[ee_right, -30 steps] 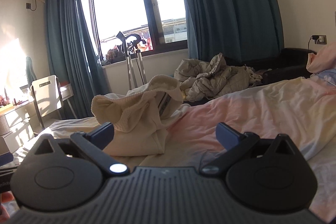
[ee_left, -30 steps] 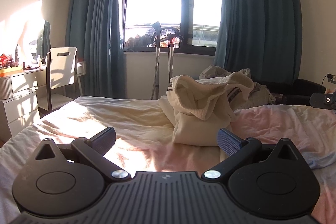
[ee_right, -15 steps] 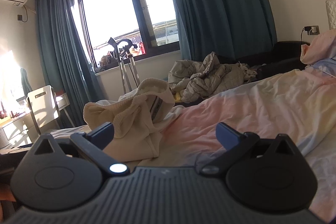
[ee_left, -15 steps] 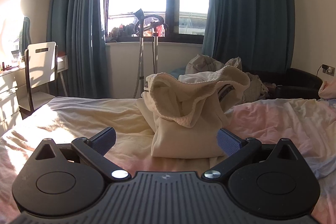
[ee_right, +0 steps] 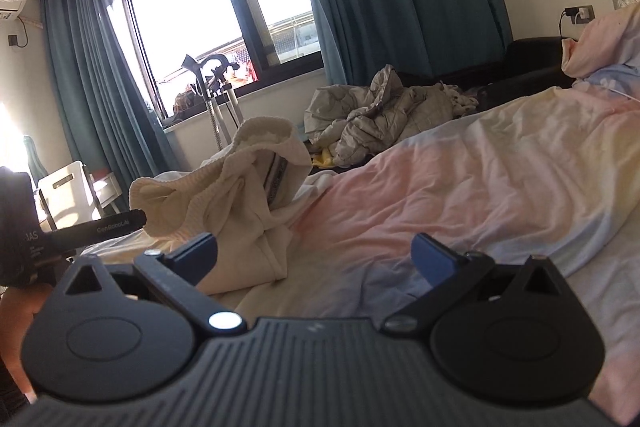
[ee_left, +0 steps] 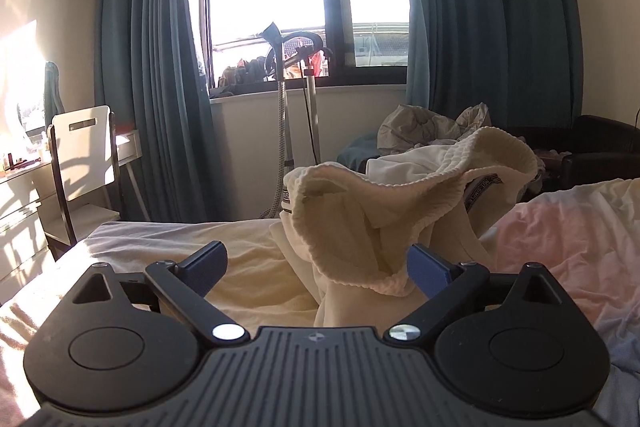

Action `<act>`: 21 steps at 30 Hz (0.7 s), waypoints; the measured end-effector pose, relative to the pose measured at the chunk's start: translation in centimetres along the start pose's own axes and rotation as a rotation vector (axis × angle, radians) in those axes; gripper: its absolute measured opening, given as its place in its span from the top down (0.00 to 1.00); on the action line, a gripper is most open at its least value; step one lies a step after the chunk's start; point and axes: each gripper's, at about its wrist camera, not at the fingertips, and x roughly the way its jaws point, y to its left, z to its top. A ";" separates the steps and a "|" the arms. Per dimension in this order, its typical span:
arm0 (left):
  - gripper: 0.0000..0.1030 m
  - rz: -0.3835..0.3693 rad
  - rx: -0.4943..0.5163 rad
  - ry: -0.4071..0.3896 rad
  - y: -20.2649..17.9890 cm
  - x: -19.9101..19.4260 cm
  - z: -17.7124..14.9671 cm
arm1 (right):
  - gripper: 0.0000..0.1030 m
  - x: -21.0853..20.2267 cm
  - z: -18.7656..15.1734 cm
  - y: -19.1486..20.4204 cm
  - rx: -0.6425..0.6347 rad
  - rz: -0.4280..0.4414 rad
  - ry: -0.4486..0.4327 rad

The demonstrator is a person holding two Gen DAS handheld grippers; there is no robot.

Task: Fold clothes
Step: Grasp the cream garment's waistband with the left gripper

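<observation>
A cream ribbed garment [ee_left: 384,223] sits bunched in a heap on the bed, a striped label showing inside its opening. In the right wrist view the same cream garment [ee_right: 236,203] lies left of centre. My left gripper [ee_left: 318,263] is open and empty, close in front of the heap, its right fingertip [ee_left: 428,267] near the cloth's lower fold. My right gripper [ee_right: 314,253] is open and empty, low over the sheet to the right of the heap. The left gripper's body [ee_right: 60,235] shows at the left edge of the right wrist view.
The bed has a pastel pink and yellow sheet [ee_right: 460,195]. A grey crumpled quilt [ee_right: 380,115] lies beyond the bed. A garment steamer stand [ee_left: 292,99] is by the window. A white chair [ee_left: 86,155] and desk stand at the left. A pillow [ee_right: 604,43] lies at the far right.
My left gripper has moved closer to the cream heap, which now fills more of its view. My right gripper has shifted right and tilted. Both stay open.
</observation>
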 end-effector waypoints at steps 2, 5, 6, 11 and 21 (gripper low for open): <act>0.12 0.031 -0.001 0.005 0.2 1.8 0.3 | 0.00 0.3 -0.2 0.0 0.002 0.008 0.008; 0.18 0.070 -0.019 0.030 0.5 5.2 0.5 | 0.00 0.8 -0.6 0.1 -0.004 0.019 0.012; 0.21 0.079 -0.031 0.029 0.6 6.1 0.6 | 0.00 1.1 -0.7 0.1 -0.005 0.020 0.016; 0.48 0.074 -0.098 0.018 1.6 9.5 1.6 | 0.00 1.9 -1.2 0.2 -0.027 0.034 0.019; 0.89 -0.030 -0.024 -0.103 1.0 4.6 4.2 | 0.00 2.3 -1.7 0.4 -0.061 0.048 -0.020</act>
